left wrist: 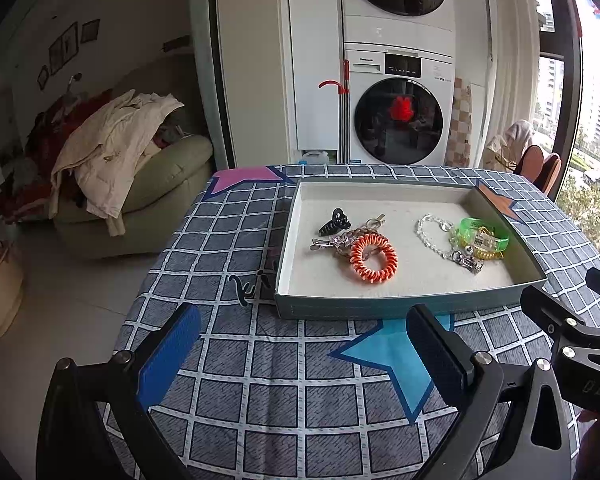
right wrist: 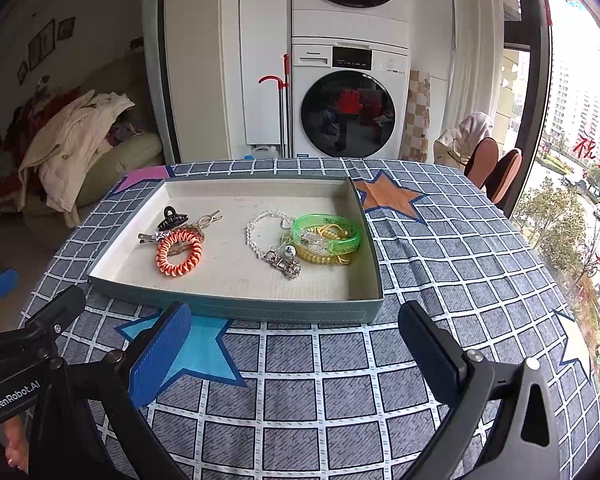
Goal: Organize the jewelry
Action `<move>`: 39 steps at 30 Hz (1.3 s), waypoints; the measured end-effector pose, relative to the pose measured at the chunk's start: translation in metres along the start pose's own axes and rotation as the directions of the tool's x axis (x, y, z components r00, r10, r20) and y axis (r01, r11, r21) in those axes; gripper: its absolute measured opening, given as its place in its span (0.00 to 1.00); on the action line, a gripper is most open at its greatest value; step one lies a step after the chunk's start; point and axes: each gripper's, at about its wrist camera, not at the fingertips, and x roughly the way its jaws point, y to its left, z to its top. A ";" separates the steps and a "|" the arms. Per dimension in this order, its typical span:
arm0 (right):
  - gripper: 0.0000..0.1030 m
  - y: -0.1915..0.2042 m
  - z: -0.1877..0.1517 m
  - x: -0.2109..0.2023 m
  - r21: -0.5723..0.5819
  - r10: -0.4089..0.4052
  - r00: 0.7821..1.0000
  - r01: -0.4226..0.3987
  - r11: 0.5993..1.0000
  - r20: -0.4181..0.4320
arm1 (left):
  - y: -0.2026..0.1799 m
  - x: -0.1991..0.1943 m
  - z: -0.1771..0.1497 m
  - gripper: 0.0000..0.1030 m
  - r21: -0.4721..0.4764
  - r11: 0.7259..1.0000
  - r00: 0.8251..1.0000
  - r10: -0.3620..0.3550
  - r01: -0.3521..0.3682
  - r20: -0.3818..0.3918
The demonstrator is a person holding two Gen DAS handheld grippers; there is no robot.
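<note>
A shallow grey-green tray [left wrist: 400,307] [right wrist: 236,309] stands on the table. On its left lie a black claw clip [left wrist: 334,221] [right wrist: 171,217], a silver clip, a braided band and an orange spiral hair tie [left wrist: 374,258] [right wrist: 179,253]. On its right lie a clear bead bracelet [left wrist: 430,230] [right wrist: 256,232], a green bangle [left wrist: 485,233] [right wrist: 326,234], a yellow spiral tie [right wrist: 324,258] and a metal keychain [right wrist: 284,262]. My left gripper [left wrist: 304,354] and right gripper [right wrist: 296,350] are both open and empty, held in front of the tray's near wall.
The table wears a grey checked cloth with coloured stars [right wrist: 204,350]. Behind it stand a stacked washer and dryer [left wrist: 398,120], a sofa heaped with clothes [left wrist: 112,160] at left, and chairs [right wrist: 496,168] by the window at right.
</note>
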 end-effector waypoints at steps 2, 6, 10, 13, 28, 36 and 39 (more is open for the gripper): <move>1.00 0.000 0.000 -0.001 0.000 0.002 1.000 -0.002 1.000 0.001 | 0.000 0.000 0.000 1.00 0.000 1.000 1.000 0.001 -0.001 0.000; 1.00 0.001 0.000 0.000 0.001 0.003 1.000 -0.003 1.000 0.001 | 0.000 0.000 0.000 1.00 -0.001 1.000 1.000 -0.002 0.002 -0.001; 1.00 0.001 0.000 0.000 -0.001 0.003 1.000 -0.003 1.000 0.001 | 0.000 0.000 0.000 1.00 0.000 1.000 1.000 -0.003 0.003 0.000; 1.00 0.002 0.001 0.000 -0.003 0.004 1.000 -0.004 1.000 0.003 | 0.000 0.000 0.000 1.00 -0.003 1.000 1.000 -0.004 0.004 -0.002; 1.00 0.004 0.002 -0.001 -0.004 0.005 1.000 -0.005 1.000 0.003 | -0.001 0.001 0.000 1.00 -0.004 1.000 1.000 -0.002 0.002 -0.005; 1.00 0.004 0.002 -0.001 -0.005 0.007 1.000 -0.007 1.000 0.003 | -0.001 0.001 0.000 1.00 -0.005 1.000 1.000 -0.003 0.002 -0.004; 1.00 0.004 0.002 -0.001 -0.005 0.007 1.000 -0.007 1.000 0.004 | -0.001 0.001 0.000 1.00 -0.004 1.000 1.000 -0.002 0.002 -0.004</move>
